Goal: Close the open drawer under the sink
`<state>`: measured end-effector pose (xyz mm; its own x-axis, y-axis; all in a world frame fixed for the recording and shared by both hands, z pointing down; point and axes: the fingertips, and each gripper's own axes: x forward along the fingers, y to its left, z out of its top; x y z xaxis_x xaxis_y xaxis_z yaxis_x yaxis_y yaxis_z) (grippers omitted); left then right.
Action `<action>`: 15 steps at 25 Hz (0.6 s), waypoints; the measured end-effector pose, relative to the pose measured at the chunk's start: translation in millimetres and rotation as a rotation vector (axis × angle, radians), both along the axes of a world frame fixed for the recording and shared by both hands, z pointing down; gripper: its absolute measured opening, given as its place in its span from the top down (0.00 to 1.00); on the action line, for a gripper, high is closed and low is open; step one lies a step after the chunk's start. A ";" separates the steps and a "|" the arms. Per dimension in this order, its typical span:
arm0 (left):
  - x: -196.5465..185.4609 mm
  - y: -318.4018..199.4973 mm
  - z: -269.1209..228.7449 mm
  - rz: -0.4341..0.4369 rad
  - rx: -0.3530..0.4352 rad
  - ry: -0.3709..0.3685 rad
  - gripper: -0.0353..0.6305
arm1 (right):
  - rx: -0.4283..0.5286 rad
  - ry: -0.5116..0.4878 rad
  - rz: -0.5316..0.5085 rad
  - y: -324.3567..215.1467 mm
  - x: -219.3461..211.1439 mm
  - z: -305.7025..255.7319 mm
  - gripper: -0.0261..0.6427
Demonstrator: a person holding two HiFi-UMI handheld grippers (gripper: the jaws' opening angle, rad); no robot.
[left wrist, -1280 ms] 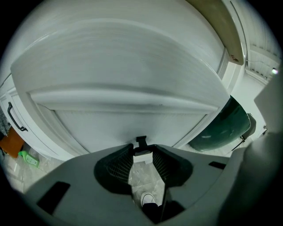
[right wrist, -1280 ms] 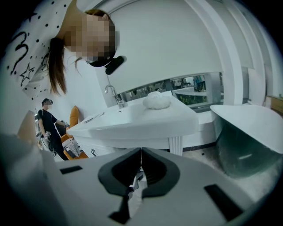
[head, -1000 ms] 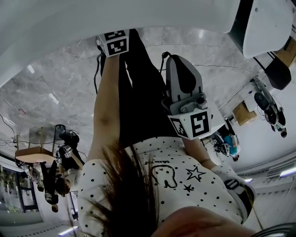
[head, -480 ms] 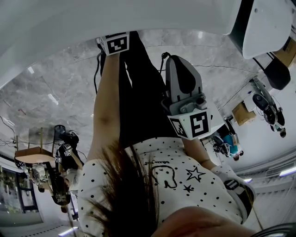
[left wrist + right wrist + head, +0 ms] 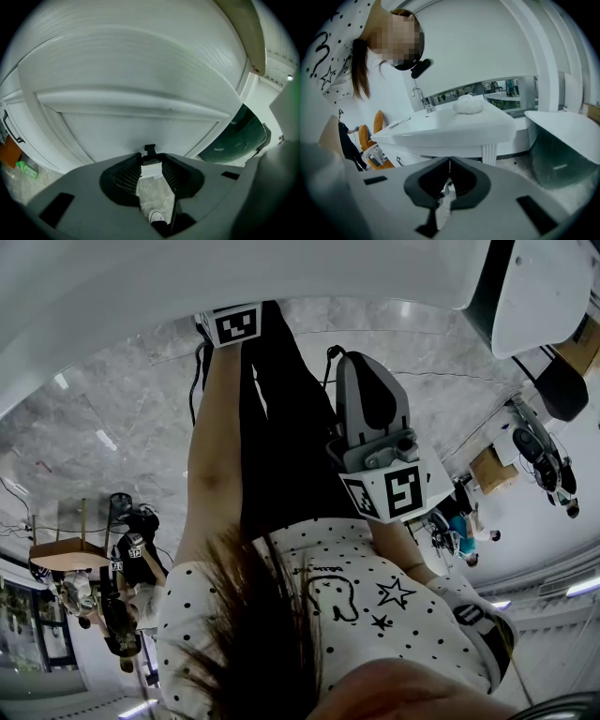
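Checking head view: left gripper (image 5: pixel 232 324) sits at the white cabinet front (image 5: pixel 187 277); right gripper (image 5: pixel 377 448) is held well back from it. Left gripper view: jaws apart, tips at the drawer (image 5: pixel 136 124) face, flanking 1 small black fitting (image 5: pixel 150 151). Right gripper view: jaws together, nothing between them; sink (image 5: pixel 440 124) ahead.

The faucet (image 5: pixel 419 97) stands on the worktop (image 5: pixel 440 129); a lump (image 5: pixel 468 105) lies right of it; a tub (image 5: pixel 562 145) sits further right, lower.

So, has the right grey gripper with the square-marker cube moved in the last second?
No. In the head view the right grey gripper keeps its place against the seams of the grey marble floor beside it.
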<state>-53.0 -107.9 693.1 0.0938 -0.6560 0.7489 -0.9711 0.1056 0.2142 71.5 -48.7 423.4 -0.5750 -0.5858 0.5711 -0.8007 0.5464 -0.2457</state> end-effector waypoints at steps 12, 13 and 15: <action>-1.4 -0.2 2.6 -0.003 -0.001 0.012 0.74 | -0.004 0.006 0.002 1.1 -1.6 3.4 0.94; -1.5 -0.6 3.9 -0.003 0.000 0.014 0.74 | -0.004 0.006 0.002 1.8 -1.8 4.2 0.94; -1.6 -3.4 4.9 -0.008 0.003 0.018 0.74 | -0.002 0.007 0.002 3.1 -1.9 4.1 0.94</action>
